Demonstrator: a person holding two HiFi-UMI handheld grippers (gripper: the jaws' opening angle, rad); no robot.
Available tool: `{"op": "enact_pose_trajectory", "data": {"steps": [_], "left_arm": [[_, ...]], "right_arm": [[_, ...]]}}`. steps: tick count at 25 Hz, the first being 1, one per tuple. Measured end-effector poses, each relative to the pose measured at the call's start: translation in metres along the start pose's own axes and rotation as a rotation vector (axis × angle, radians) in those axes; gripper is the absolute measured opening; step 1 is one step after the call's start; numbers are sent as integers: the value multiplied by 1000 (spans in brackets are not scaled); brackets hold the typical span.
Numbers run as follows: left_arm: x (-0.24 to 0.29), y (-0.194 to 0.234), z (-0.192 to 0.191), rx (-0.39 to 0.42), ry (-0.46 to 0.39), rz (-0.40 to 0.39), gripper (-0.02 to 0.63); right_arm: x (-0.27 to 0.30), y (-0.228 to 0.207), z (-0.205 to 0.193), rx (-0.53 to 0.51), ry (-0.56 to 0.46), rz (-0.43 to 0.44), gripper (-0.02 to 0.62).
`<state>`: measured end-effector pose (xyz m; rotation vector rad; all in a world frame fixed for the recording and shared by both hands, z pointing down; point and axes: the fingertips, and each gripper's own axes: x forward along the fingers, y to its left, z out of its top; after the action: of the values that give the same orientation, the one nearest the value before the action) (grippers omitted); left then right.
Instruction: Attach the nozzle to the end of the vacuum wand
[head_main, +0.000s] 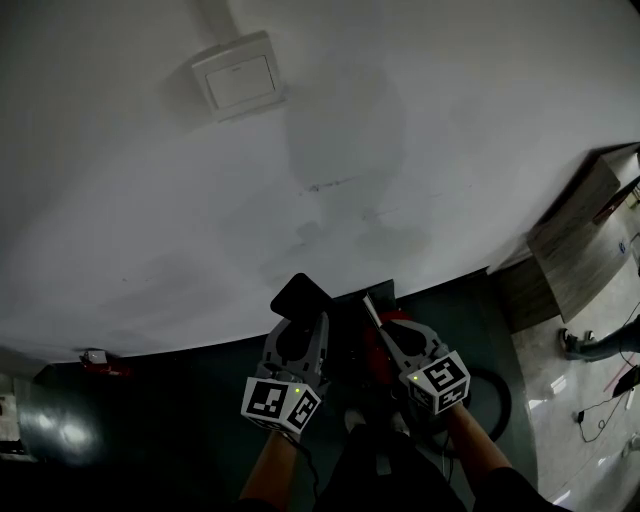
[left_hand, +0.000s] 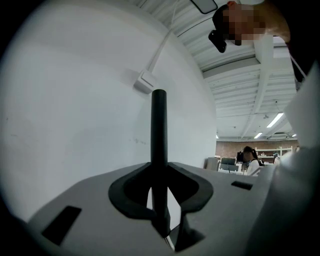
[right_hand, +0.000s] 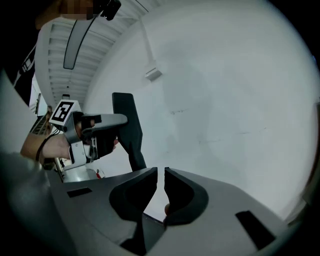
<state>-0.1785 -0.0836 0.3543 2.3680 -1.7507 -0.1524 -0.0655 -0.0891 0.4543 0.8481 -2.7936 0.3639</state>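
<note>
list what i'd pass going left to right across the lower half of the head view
small red object → left gripper holding the nozzle → right gripper → wooden cabinet

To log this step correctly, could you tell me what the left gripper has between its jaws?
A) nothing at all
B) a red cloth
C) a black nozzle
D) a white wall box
C: in the left gripper view, the left gripper is closed on the black nozzle, which stands up from between its jaws. The right gripper view shows the same grip from the side.
</note>
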Motion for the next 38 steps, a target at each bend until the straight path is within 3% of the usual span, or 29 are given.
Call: {"op": "enact_pose_trajectory", "data": {"steps": [12, 20, 33, 38], "left_arm": [[37, 22, 4, -1, -36, 27, 87], [50, 34, 0, -19, -36, 33, 87], [69, 36, -11, -45, -15, -13, 87], [79, 39, -19, -116, 2, -38, 87]], "right_arm": [[76, -37, -61, -100, 155, 7, 152], [106, -52, -94, -91, 219, 5, 163], [114, -54, -103, -99, 222, -6, 160], [111, -53, -101, -106, 209, -8, 149]]}}
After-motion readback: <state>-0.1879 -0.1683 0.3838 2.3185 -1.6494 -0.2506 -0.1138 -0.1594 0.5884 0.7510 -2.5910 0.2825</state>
